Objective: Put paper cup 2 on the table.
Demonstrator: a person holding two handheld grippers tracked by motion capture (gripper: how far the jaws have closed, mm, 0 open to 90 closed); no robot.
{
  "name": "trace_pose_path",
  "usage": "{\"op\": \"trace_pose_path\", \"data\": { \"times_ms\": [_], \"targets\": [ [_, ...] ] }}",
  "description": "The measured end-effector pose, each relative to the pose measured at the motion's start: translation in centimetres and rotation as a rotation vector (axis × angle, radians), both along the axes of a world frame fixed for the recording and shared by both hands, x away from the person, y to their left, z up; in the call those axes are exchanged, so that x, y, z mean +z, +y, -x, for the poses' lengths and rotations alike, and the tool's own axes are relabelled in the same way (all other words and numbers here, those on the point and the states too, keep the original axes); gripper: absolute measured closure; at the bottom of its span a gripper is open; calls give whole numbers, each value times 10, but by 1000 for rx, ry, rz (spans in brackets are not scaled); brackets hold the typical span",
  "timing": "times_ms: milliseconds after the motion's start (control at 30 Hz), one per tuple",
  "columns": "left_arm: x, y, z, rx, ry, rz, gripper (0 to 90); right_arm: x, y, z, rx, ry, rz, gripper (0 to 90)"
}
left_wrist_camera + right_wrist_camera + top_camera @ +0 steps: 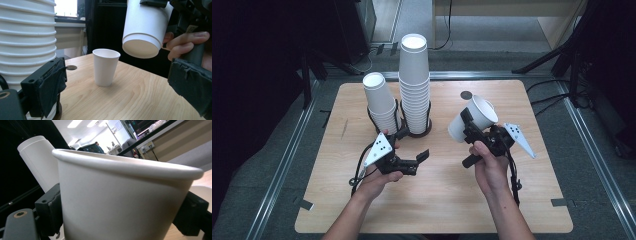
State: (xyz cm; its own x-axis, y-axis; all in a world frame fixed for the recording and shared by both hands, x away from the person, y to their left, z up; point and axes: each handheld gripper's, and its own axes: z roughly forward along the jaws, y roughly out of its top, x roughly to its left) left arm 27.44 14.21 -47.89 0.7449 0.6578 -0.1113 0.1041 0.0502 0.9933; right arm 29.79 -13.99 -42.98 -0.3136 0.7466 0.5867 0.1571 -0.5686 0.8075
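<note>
Above the wooden tabletop [437, 200] my right gripper [472, 131] squeezes a white paper cup [474, 119], tilted. Too much pressure may crush its thin wall, or it slips out. My left gripper [414, 147] stands open, empty.

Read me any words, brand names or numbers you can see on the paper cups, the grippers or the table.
None can be read.
The held cup, both cup stacks and the table are plain.
A small yellowish label on the right gripper is too blurred to read.
The screens behind in the right gripper view are too small.
</note>
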Motion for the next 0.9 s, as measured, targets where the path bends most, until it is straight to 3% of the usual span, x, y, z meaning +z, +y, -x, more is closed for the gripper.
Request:
{"op": "trace_pose_path", "data": {
  "times_ms": [267,600,700,900],
  "targets": [
    [-1,1,-1,2,10,-8,20,2,-4,0,-22,-36,79,137],
    [-5,0,-2,17,45,-51,21,3,-7,-1,-63,-102,245,137],
    [-5,0,-1,19,49,-55,21,2,-7,-2,-67,-111,263,137],
    [-5,4,1,31,64,-67,20,0,-9,-1,-87,-139,348,137]
  ]
}}
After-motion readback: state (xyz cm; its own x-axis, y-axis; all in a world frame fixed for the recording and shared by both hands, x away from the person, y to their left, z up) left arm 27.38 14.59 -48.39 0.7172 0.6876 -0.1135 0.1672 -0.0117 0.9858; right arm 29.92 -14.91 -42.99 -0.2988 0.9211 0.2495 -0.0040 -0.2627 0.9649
